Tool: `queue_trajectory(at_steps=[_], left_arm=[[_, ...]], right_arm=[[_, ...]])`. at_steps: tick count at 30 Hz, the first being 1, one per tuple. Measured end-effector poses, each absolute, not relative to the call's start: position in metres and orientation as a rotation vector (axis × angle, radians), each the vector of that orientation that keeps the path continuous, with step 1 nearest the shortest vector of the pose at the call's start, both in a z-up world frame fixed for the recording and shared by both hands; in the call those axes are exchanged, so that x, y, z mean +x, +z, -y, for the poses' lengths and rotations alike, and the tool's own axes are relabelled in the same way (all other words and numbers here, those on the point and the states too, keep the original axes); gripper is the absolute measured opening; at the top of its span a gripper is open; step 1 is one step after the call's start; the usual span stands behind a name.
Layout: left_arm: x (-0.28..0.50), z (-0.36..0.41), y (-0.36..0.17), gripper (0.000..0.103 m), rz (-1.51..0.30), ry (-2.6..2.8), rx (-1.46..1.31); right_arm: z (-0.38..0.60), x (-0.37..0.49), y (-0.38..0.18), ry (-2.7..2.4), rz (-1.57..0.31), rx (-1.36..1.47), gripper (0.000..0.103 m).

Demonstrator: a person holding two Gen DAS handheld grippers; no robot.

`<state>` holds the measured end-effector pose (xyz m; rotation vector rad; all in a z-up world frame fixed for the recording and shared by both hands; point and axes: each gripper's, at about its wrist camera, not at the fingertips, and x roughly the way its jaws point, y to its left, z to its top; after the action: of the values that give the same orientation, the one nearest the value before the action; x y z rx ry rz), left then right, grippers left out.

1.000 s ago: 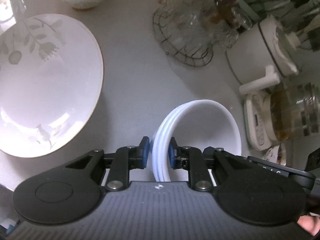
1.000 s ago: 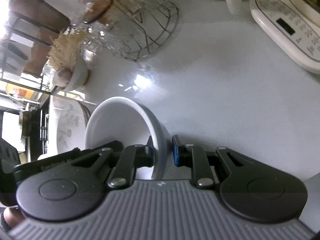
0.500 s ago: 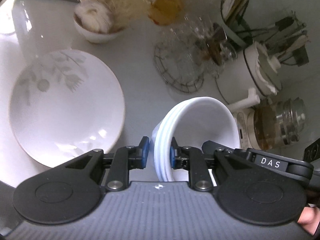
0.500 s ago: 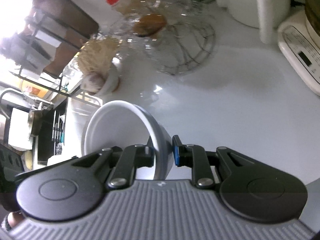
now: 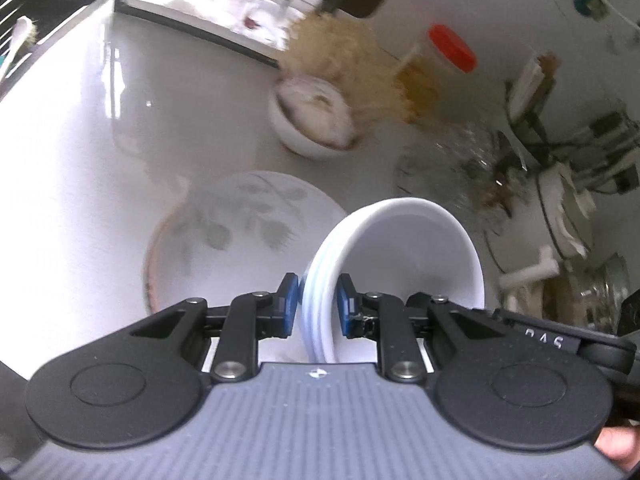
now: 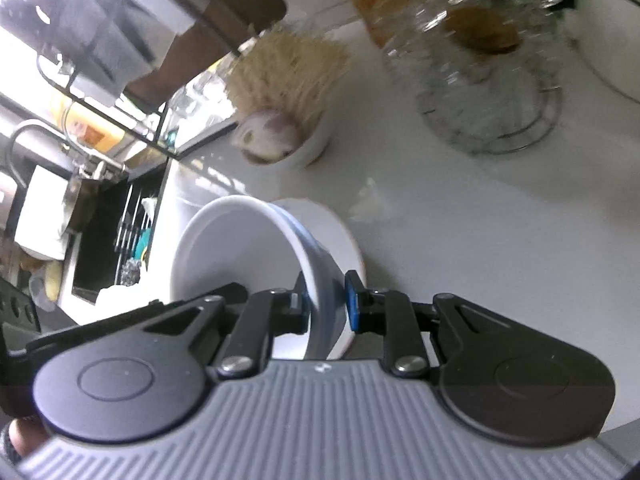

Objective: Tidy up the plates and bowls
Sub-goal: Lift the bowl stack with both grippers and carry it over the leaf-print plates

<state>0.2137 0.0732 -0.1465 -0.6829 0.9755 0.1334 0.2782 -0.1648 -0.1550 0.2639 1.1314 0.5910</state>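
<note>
A stack of white bowls [image 5: 400,256] hangs tilted in the air, held from two sides. My left gripper [image 5: 318,308] is shut on its near rim, blue pads on either side of the wall. My right gripper [image 6: 326,304] is shut on the opposite rim of the same bowls [image 6: 240,248]. Below them, a large white plate with a grey leaf pattern [image 5: 240,240] lies on the white counter. In the right wrist view this plate [image 6: 340,236] shows just behind the bowls.
Behind the plate stands a small white bowl of garlic and dry stalks [image 5: 312,120]. A glass dish on a wire stand [image 5: 452,164], a red-lidded jar [image 5: 448,52] and a white pitcher [image 5: 560,208] crowd the right. A sink [image 6: 100,240] lies past the counter's left end.
Both grippers have carried the bowl stack up and to the left. It now hangs over the leaf-patterned plate's right edge. The grips have not changed.
</note>
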Motion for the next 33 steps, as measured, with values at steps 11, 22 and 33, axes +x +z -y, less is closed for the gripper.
queue_trajectory(at_steps=[11, 22, 33], left_arm=[[0.221, -0.113, -0.184, 0.024, -1.020, 0.155, -0.709], [0.239, -0.117, -0.205, 0.026, -1.076, 0.104, -0.707], [0.254, -0.125, -0.196, 0.058, -1.062, 0.080, -0.690]], right_arm=[[0.122, 0.278, -0.185, 0.543, -1.172, 0.233, 0.021], [0.124, 0.285, -0.200, 0.462, -1.196, 0.268, 0.022], [0.129, 0.288, -0.185, 0.442, -1.128, 0.292, 0.043]])
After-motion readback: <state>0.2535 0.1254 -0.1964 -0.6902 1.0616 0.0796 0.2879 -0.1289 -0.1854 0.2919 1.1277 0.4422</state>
